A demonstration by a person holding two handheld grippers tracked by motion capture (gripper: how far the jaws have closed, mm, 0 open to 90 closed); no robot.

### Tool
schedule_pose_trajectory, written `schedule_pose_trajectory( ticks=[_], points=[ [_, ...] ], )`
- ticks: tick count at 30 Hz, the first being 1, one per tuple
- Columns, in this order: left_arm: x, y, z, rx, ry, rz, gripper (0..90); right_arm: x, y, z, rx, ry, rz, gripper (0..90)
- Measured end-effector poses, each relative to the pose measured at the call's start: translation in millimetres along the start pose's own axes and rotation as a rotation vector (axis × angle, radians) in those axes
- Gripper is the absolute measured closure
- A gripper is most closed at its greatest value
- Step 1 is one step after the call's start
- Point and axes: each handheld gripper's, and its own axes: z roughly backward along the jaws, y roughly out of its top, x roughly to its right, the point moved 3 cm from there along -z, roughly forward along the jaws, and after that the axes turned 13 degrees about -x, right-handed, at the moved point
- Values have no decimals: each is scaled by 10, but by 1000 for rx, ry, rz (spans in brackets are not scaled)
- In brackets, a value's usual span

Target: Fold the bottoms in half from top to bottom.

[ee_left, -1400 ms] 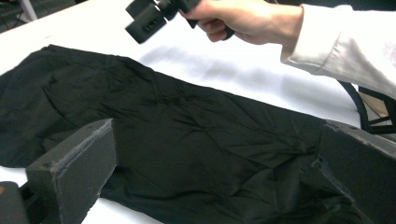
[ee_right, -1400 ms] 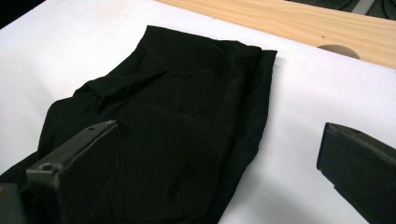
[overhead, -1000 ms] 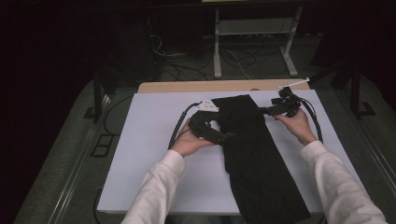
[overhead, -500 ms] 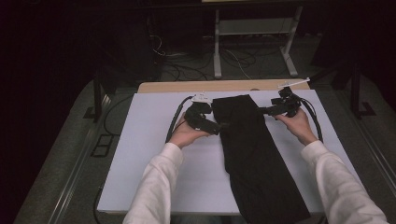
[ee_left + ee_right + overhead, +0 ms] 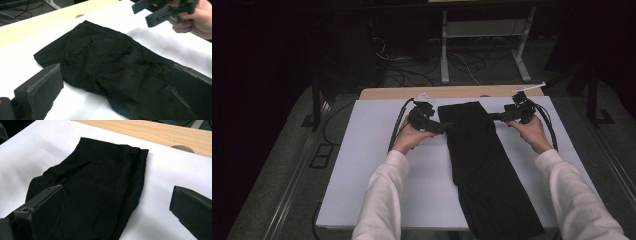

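The black cloth [image 5: 484, 165] lies flat on the white worktop [image 5: 362, 165]. It is long and thin. Its long way runs from the far edge, near the wooden strip [image 5: 387, 93], down toward you, and it leans a little to your right as it comes closer.

Your left tool [image 5: 443, 127] sits at the left side of the cloth, close to the far end. Its jaws are spread wide, and it holds nothing. In the left gripper view, the cloth [image 5: 115, 70] lies between the two jaws, and one jaw is over the cloth.

Your right tool [image 5: 495, 116] is at the right side of the same far end. Its jaws are spread wide too, with nothing in them. In the right gripper view, the cloth [image 5: 95, 192] lies in front and to one side, with bare white worktop [image 5: 155, 185] between the jaws.

So the cloth's far end sits between your two tools. Your left tool looks a bit nearer to the cloth. I think each tool needs to go in sideways toward a far corner.
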Motion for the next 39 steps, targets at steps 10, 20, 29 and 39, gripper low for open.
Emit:
schedule_pose_trajectory(
  ticks=[10,20,29,39],
  points=[
    [-225,-78,-197,17,-12,106,0,74,37,-25,-2,-1,-24,0],
    [-370,-125,-358,22,17,196,0,135,41,-86,10,13,-52,0],
    [-439,-195,-545,6,-41,285,0,139,53,-218,-6,25,-76,6],
    [-474,-242,-647,-17,-55,331,124,178,51,-308,-25,33,-98,83]
  ],
)
